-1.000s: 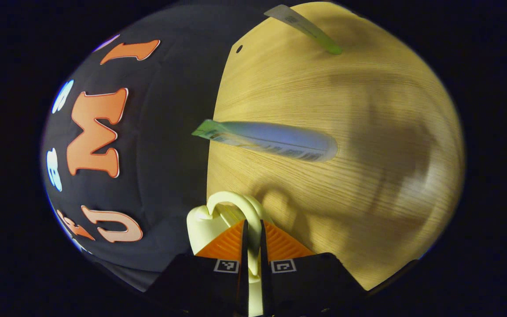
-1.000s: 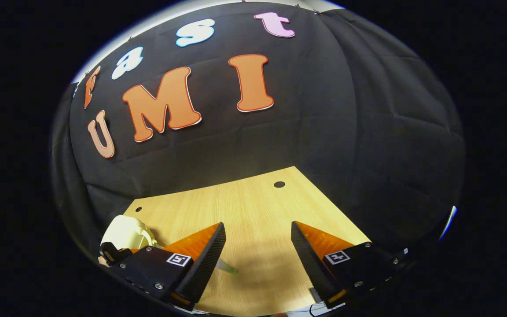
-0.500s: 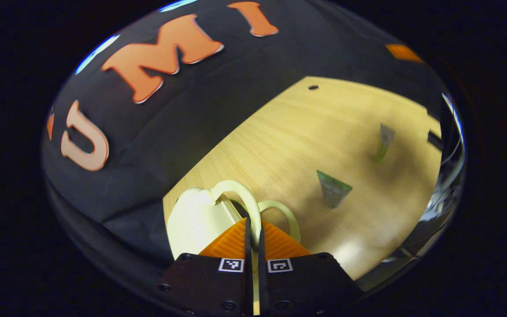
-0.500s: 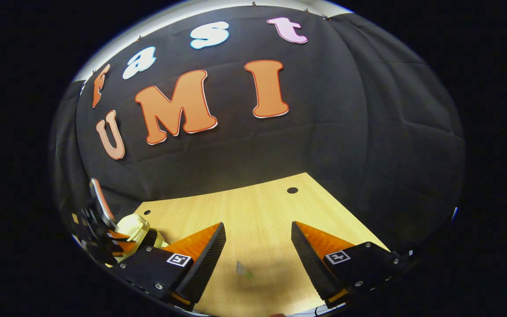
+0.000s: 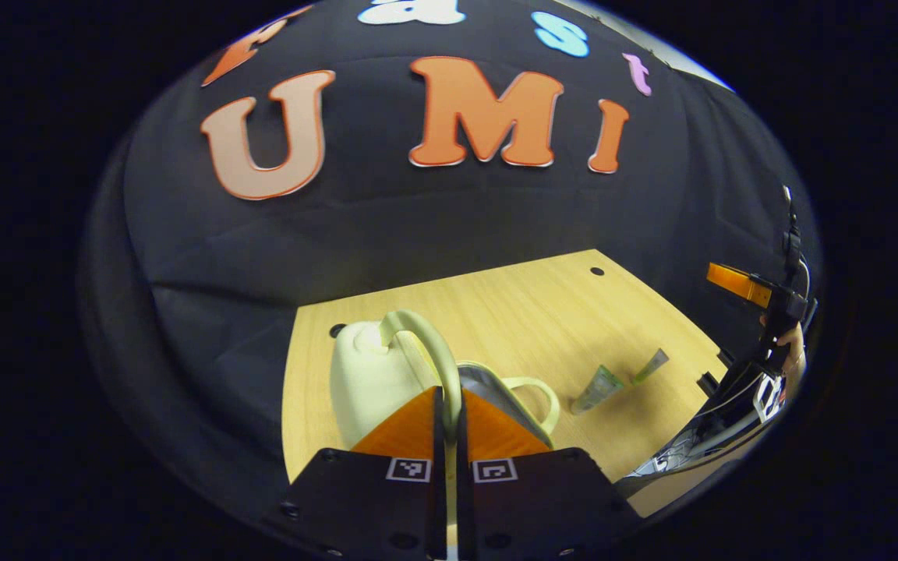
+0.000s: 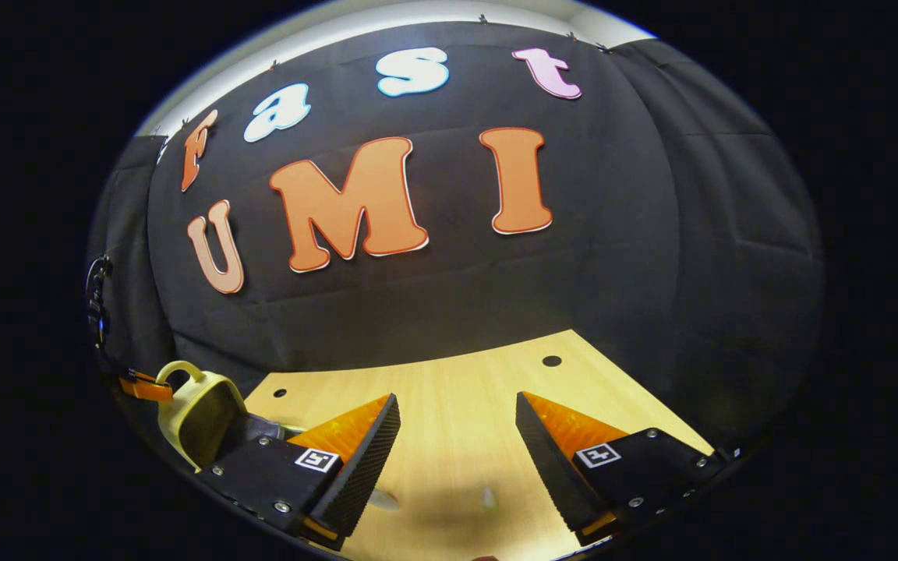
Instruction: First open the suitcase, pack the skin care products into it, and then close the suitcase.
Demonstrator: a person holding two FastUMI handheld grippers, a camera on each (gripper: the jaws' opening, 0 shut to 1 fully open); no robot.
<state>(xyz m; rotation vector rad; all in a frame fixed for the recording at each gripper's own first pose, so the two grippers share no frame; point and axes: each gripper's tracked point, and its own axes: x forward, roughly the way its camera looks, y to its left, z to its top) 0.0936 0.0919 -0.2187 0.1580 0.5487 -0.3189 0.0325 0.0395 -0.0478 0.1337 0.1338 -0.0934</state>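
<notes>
Suitcase [image 5: 363, 374] lid now raised higher by left hand-held gripper [image 5: 447, 405].

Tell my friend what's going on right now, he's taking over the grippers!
Left gripper: shut on the handle of the pale yellow suitcase, lifting its lid half open.
Right gripper: open, holding nothing, above the wooden table.
Two skin care tubes lie on the table to the right of the suitcase.
Done: suitcase partly opened.
Left: open it fully, pack both tubes, close it.
</notes>
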